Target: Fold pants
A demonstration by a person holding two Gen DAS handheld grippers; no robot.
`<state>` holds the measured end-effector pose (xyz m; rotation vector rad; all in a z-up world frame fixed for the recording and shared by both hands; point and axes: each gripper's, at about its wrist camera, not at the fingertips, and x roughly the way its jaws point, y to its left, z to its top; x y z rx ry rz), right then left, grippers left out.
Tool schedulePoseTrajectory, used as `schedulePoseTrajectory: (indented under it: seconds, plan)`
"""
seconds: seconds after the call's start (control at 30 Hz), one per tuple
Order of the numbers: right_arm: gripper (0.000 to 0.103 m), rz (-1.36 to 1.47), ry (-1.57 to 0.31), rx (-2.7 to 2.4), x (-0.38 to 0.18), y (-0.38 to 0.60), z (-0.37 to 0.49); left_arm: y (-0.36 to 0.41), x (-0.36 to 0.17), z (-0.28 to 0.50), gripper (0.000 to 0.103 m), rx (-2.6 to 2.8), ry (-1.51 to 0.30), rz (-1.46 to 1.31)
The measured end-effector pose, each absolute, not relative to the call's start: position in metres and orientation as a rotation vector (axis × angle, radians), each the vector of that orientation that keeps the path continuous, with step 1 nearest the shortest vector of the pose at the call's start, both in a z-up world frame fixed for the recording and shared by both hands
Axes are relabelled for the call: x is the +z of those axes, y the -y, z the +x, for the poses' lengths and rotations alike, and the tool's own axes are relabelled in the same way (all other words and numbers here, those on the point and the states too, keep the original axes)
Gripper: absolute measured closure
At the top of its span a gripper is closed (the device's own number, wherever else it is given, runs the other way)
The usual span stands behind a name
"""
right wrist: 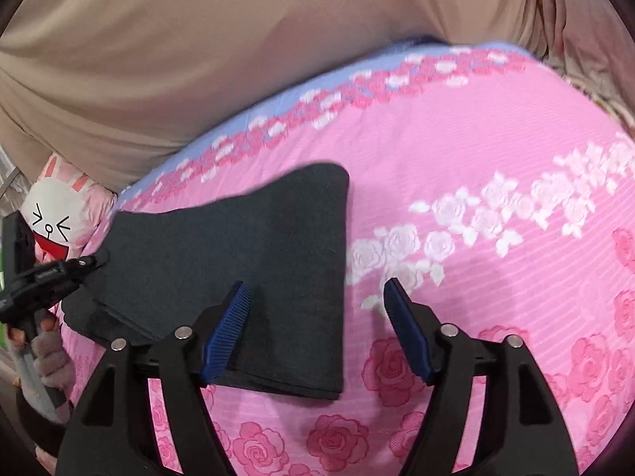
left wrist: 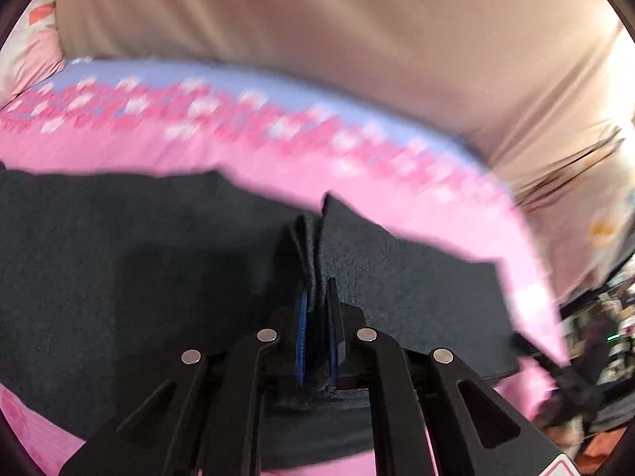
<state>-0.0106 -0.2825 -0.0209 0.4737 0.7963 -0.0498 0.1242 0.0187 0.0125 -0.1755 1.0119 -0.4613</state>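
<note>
Your left gripper is pinched tight on a bunched edge of the soft, limp dark pants lying on the pink bedspread, while your right gripper gapes empty over their near folded edge, so take hold at corners.

Right of the dark pants, the pink bed cover lay bare and open to passage. A tan fabric wall closed off the far edge; a rabbit pillow blocked the left corner.
</note>
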Motion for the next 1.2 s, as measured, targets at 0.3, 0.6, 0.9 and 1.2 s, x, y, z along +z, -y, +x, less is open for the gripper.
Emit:
schedulePoseTrajectory:
  seconds: [0.3,0.6,0.9,1.2]
  plan:
    - [0.090,0.497,-0.813,0.039,-0.019,0.269,0.002,-0.030,-0.005,0.116,0.095,-0.464,-1.000,-0.197]
    - [0.090,0.329,-0.807,-0.077,-0.021,0.254,0.002,-0.047,0.004,0.102,0.086,-0.466,-0.960,-0.236]
    - [0.083,0.329,-0.690,-0.142,-0.007,0.246,-0.016,-0.244,0.050,0.080,0.044,-0.109,-0.756,-0.590]
    - [0.083,0.154,-0.660,0.104,0.021,0.130,0.023,-0.328,0.014,0.101,0.034,0.062,-0.826,-0.783]
